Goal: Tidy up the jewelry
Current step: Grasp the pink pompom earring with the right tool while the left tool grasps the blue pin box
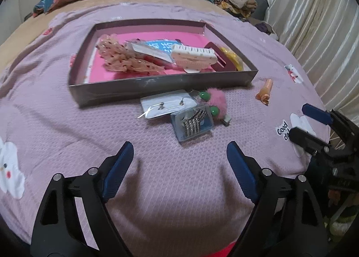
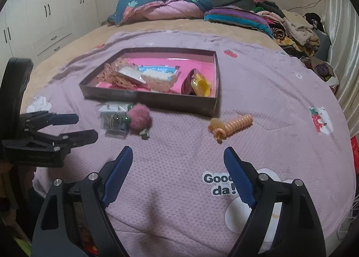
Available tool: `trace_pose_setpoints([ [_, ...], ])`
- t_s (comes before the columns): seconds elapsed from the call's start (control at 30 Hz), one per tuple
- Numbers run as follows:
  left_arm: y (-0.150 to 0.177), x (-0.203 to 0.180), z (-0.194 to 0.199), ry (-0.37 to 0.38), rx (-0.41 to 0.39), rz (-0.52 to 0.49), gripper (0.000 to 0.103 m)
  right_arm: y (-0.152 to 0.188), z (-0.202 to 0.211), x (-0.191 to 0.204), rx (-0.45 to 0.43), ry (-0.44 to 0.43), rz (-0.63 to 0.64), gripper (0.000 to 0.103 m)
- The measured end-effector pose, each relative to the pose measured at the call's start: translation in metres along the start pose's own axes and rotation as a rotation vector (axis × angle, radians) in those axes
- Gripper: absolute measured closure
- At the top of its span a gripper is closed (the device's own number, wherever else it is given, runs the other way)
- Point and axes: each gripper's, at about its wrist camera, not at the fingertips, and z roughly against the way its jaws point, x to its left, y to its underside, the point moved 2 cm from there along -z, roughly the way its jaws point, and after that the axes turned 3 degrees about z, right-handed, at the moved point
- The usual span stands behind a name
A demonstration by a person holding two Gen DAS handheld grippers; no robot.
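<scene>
The right gripper, jaws wide and empty, is the nearer one to the peach spiral hair clip, which lies on the blanket ahead-right, long axis slanting toward the tray.

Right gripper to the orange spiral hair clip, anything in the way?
Nothing visible. The right gripper is open, with bare pink blanket between it and the orange spiral hair clip.
</scene>
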Motion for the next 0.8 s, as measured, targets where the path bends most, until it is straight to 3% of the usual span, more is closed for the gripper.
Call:
trace_pose_setpoints([
  [0.27, -0.015, -0.007, -0.024, 0.03, 0.034, 0.009, 0.028, 0.005, -0.026, 0.006, 0.055, -0.006, 0.039, 0.024],
  [0.33, -0.017, -0.007, -0.03, 0.034, 0.043, 0.017, 0.036, 0.006, -0.033, 0.007, 0.069, -0.008, 0.047, 0.024],
  [0.47, -0.02, -0.003, -0.04, 0.04, 0.059, 0.037, 0.042, 0.005, -0.043, 0.011, 0.084, -0.01, 0.059, 0.024],
  [0.6, -0.021, 0.001, -0.043, 0.049, 0.06, 0.05, 0.059, -0.002, -0.057, 0.019, 0.09, -0.014, 0.097, 0.025],
  [0.8, -0.019, 0.016, -0.038, 0.062, 0.064, 0.079, 0.059, -0.014, -0.077, 0.031, 0.095, -0.028, 0.147, 0.035],
])
